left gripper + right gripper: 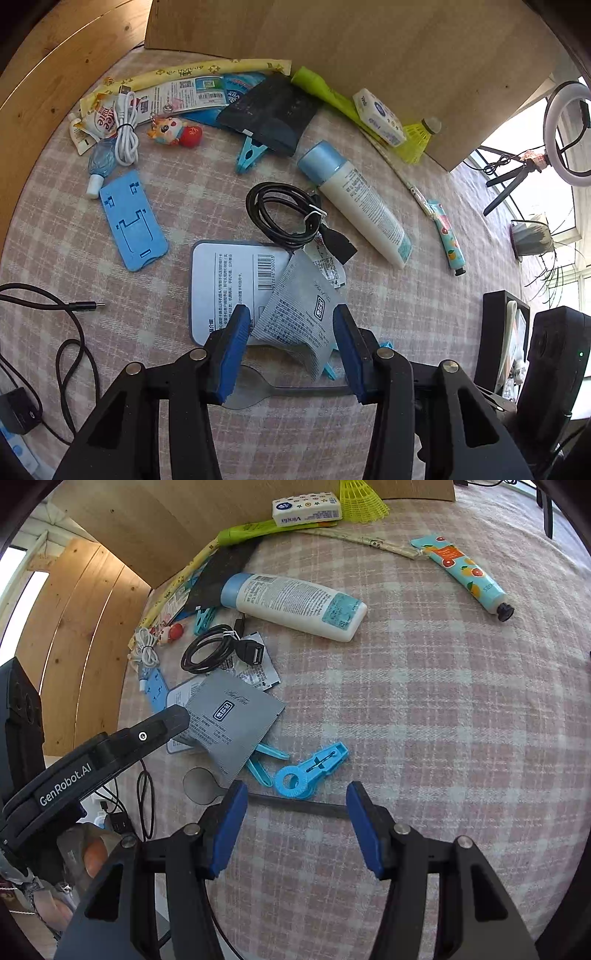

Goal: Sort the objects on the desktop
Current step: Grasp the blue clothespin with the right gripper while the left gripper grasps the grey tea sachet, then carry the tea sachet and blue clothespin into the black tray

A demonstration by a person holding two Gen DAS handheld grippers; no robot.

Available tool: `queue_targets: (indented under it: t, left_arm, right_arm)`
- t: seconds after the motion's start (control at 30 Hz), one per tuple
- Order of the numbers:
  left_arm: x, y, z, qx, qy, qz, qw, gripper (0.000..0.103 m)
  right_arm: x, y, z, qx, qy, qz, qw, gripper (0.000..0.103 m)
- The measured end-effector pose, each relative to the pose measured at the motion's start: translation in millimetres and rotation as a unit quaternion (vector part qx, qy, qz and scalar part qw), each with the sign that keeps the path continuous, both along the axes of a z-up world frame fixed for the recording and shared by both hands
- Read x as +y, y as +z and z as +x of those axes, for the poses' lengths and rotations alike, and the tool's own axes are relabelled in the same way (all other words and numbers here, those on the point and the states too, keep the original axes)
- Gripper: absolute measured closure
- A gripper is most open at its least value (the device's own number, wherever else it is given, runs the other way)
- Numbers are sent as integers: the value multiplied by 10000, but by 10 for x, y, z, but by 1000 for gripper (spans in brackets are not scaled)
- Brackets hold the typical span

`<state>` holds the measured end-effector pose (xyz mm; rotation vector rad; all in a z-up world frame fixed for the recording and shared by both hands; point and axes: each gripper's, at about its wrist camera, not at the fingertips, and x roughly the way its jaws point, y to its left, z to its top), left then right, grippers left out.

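Observation:
My left gripper (pixel 293 326) points down at a grey sachet (pixel 301 314) that lies partly on a white card (pixel 221 280). Its blue pads (pixel 238 332) stand either side of the sachet without clearly pressing on it. From the right wrist view, a left finger (pixel 166 722) sits at the edge of the grey sachet (pixel 231 720). My right gripper (pixel 297 794) is open wide over the black handle of a clear spoon (pixel 295 805). A blue key-shaped clip (pixel 310 771) and a blue peg (pixel 264 766) lie just beyond it.
On the checked cloth (pixel 424 720) lie a white lotion bottle (pixel 364 206), a coiled black cable (pixel 280 214), a hand-cream tube (pixel 465 572), a blue phone stand (pixel 133 221) and a tissue pack (pixel 306 507). Wooden boards (pixel 369 55) wall the far side. A loose plug cable (pixel 85 305) trails at the left.

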<state>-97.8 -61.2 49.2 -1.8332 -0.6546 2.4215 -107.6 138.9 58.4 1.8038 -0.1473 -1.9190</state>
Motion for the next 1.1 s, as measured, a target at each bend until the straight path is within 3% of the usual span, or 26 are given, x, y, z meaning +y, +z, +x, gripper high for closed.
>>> queue_targets:
  t: [0.4,0.63,0.7,0.77,0.8,0.93,1.1]
  left_arm:
    - [127,-23,-38,72,-47,-73,9999,61]
    - [193,-23,-53,90,-50,6,9999,65]
    - [222,-36,-73,75,-33,30,10000,66]
    - [282,-35,-92,85,-81,-82,9999,78]
    - [316,-34,-98,93,-99,-156,9998,78]
    - [431,-60,-147,39,-298,-79,9995,78]
    - [553,-17,-142,35,-625,-407,9972,58]
  right_arm:
    - [-210,-165,-56,24,88,324,9994,49]
    - [-181,-224,-57,11,220,478,9986,69]
    - [-150,-235,-86,-44,144,421,9990,70]
    - [-122,-235,-107,-25,93,422,9991,72]
    - [-110,-233,-114,-3,86,425,9991,74]
    - [-67,-249,-139,1,92,433,9990,81]
    - [-19,-236,-144,88,158,510,9985,85]
